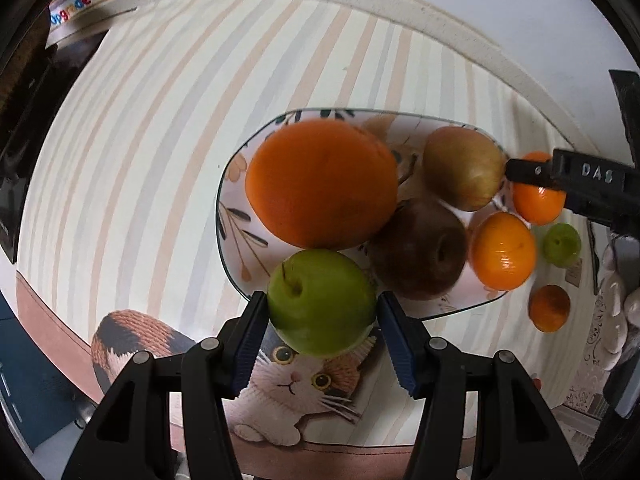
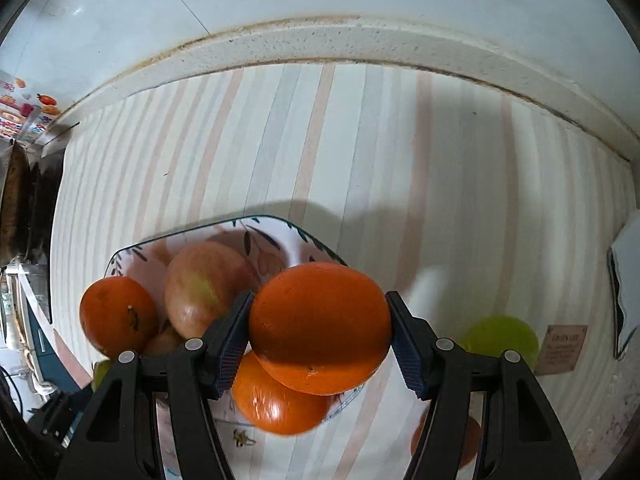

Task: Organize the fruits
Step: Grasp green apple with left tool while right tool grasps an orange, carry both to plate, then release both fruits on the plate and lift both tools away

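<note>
My left gripper (image 1: 322, 312) is shut on a green apple (image 1: 322, 300) and holds it over the near rim of the patterned plate (image 1: 230, 216). On the plate lie a big orange (image 1: 320, 182), a brownish-yellow fruit (image 1: 464, 168), a dark red fruit (image 1: 420, 252) and a small orange (image 1: 503, 250). My right gripper (image 2: 320, 334) is shut on an orange (image 2: 320, 326) above the plate's edge (image 2: 128, 250); this gripper and its orange (image 1: 538, 200) also show in the left wrist view.
A small green fruit (image 1: 562, 244) and a small orange (image 1: 549, 308) lie on the striped cloth to the right of the plate. A cat picture (image 1: 296, 380) is on the cloth's near edge. A box (image 1: 80, 8) stands at the far left by the wall.
</note>
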Tool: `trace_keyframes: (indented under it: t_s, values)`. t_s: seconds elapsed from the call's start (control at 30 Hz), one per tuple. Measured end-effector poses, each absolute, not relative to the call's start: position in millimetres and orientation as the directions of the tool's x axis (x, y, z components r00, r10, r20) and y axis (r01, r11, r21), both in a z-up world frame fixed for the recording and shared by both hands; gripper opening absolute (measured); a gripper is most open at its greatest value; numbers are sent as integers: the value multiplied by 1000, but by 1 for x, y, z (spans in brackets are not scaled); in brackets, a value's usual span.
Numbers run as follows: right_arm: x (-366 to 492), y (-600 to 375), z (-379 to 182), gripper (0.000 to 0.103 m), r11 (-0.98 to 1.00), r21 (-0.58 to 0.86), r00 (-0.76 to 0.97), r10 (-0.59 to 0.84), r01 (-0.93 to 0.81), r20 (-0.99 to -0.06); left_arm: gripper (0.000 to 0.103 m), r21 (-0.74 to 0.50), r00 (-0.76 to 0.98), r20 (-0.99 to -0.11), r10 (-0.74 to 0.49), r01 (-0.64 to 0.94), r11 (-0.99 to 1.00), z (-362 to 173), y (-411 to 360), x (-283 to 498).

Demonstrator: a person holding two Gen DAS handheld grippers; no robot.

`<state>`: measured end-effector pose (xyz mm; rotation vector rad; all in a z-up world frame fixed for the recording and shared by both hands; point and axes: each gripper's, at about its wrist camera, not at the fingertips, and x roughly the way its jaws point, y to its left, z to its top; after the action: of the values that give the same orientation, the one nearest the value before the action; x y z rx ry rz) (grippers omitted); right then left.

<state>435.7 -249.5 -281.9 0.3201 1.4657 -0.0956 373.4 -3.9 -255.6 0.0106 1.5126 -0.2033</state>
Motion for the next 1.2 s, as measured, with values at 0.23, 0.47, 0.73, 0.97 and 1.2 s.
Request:
trace_keyframes:
  t_s: [0.23,0.47,0.73,0.97,1.2]
  values:
    - [440,-249,-298,70,938,204,91,185,279,-978,54,-124,61,-990,-130,97,988,-249,-1,382]
    - [426,-263,-281,88,942,217,105,196,256,-975,70,-144,91,-985,-149,51,988,-233,10,388]
    - [395,-234,-252,93,976,138,157,112,166,-981,87,-108,119,-986,-114,55,993,-220,9,379]
    - [354,-203,-226,95,992,81,213,58,98,-975,87,-71,144,-986,-80,69,995,-213,6,366]
    - [328,-185,-206,95,993,77,252,52,92,-966,87,-54,185,-980,-67,74,996,-193,5,350]
